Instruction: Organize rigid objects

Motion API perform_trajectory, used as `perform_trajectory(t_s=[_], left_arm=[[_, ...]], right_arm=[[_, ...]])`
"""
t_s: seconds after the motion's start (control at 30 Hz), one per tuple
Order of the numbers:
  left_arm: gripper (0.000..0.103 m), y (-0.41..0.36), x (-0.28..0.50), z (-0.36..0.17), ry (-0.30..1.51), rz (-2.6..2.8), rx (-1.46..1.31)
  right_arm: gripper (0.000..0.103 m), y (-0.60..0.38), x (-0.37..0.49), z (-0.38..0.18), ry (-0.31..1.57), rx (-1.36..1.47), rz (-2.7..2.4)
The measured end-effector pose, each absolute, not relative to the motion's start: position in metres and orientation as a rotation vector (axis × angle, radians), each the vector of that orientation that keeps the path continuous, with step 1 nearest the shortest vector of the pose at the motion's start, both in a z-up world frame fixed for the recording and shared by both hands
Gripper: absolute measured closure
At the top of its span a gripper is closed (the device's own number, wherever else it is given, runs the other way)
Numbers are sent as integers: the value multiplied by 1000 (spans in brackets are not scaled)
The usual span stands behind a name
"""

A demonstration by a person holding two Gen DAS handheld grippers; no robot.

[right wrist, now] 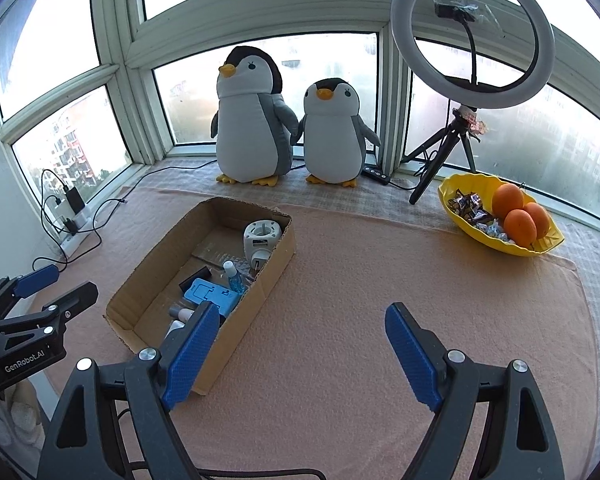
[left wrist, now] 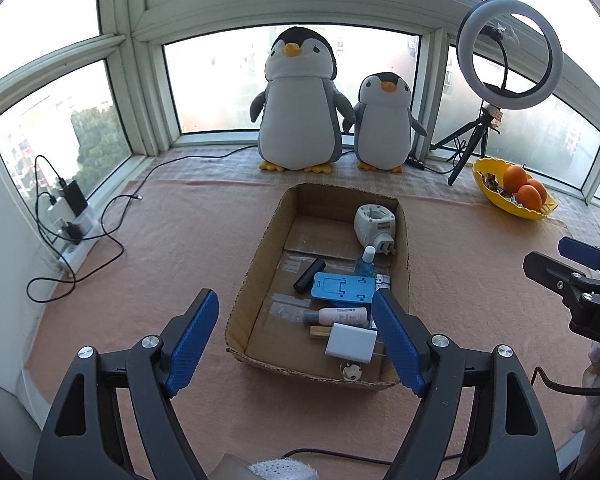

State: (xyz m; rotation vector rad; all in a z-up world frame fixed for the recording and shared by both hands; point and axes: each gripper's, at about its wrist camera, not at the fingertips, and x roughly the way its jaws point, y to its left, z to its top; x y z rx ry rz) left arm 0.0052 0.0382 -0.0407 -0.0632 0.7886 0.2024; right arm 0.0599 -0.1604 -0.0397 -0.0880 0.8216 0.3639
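Jaws: my left gripper (left wrist: 296, 316) and right gripper (right wrist: 302, 332) both stood wide apart, holding nothing.
Goods: charger (left wrist: 351, 343), blue stand (left wrist: 343, 287), black tube (left wrist: 309, 275) and white plug-in unit (left wrist: 375, 222) lay inside the cardboard box (left wrist: 256, 264), mid-blanket (left wrist: 160, 240).
Step, as I judged it: nothing loose remained outside, so I would square the box by its walls, gripping gently.
Writing: "GenRobot.AI" showed on my left gripper's body.

The right gripper's blue finger (right wrist: 190, 354) hides the white charger (right wrist: 175, 327) in the box (right wrist: 236, 332).
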Motion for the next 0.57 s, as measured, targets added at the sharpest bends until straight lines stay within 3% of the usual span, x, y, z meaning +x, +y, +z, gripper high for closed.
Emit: perform_trajectory(t_s=[0.57], left_arm=[[24, 36, 9, -44, 806, 203, -59]], right_arm=[[20, -163, 62, -45, 840, -80, 353]])
